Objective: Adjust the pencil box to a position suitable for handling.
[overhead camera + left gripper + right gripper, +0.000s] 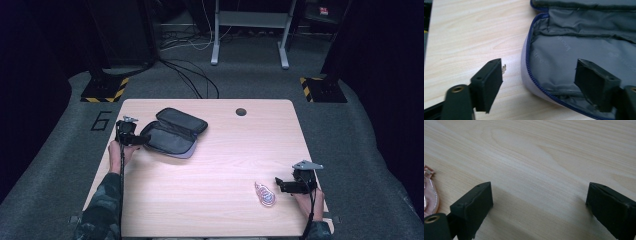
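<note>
The left gripper [142,139] sits at the near-left end of an open zip pouch [172,132], its jaws spread wide. In the left gripper view one jaw hangs over the bare bench [469,37] outside the pouch and the other over the grey lining [564,57] inside, so the blue-zippered rim [528,62] runs between them. That straddle looks deliberate: closing here would pinch the pouch wall, either to steady the pouch or to hold its mouth open. Nothing is gripped yet.

The pouch lies flat with its lid folded back on the far side, which leaves the interior exposed and easy to drop something into.

The right gripper [280,185] rests low near the bench's front right corner, jaws also wide and holding nothing. Just beyond its tips, toward the left gripper, lies a small pink flat packet [265,194]; in the right gripper view its edge [430,195] shows just beside one jaw, not between the two. I judge the packet is the likely item for the pouch, and the right gripper must shift sideways to bracket it.
</note>
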`<state>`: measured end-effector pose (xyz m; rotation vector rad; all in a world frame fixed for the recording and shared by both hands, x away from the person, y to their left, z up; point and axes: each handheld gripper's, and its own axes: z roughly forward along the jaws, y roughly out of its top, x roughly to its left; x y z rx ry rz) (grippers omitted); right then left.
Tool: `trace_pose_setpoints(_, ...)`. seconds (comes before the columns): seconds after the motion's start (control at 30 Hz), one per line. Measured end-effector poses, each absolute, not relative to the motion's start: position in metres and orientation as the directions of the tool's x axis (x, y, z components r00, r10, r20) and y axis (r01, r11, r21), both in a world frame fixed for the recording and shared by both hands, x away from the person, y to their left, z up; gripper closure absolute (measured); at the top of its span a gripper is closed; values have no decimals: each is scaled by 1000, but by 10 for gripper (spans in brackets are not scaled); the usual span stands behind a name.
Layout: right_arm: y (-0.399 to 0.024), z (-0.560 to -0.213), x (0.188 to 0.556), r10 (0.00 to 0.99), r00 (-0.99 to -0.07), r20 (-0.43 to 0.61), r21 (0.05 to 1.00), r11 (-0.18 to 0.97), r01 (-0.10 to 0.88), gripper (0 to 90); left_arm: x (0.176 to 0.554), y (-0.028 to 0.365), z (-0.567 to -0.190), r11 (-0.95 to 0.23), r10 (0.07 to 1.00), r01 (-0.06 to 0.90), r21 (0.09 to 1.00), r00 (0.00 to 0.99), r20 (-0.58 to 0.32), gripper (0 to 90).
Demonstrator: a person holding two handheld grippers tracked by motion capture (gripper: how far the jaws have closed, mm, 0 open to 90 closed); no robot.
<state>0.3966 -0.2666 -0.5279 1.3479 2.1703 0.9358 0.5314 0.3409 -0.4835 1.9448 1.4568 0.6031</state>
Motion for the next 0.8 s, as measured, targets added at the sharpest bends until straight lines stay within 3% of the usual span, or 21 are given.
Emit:
trace_pose_setpoints(0.27,-266,-528,397,897,-442,0,734,300,610,70,538,346,-491,-196,955,681,706,296,-20,496)
trace_pose_setpoints(0.4,-266,-528,397,897,-442,1,735,299,609,73,541,344,-492,-202,960,696,689,279,0,676)
trace_pose_setpoints(0.6,-267,-528,397,896,-443,3,736,298,608,78,539,342,-493,-174,972,708,684,235,4,802)
trace_pose_setpoints(0.8,-267,-528,397,896,-444,3,737,298,607,80,535,339,-495,-144,981,715,685,194,3,847)
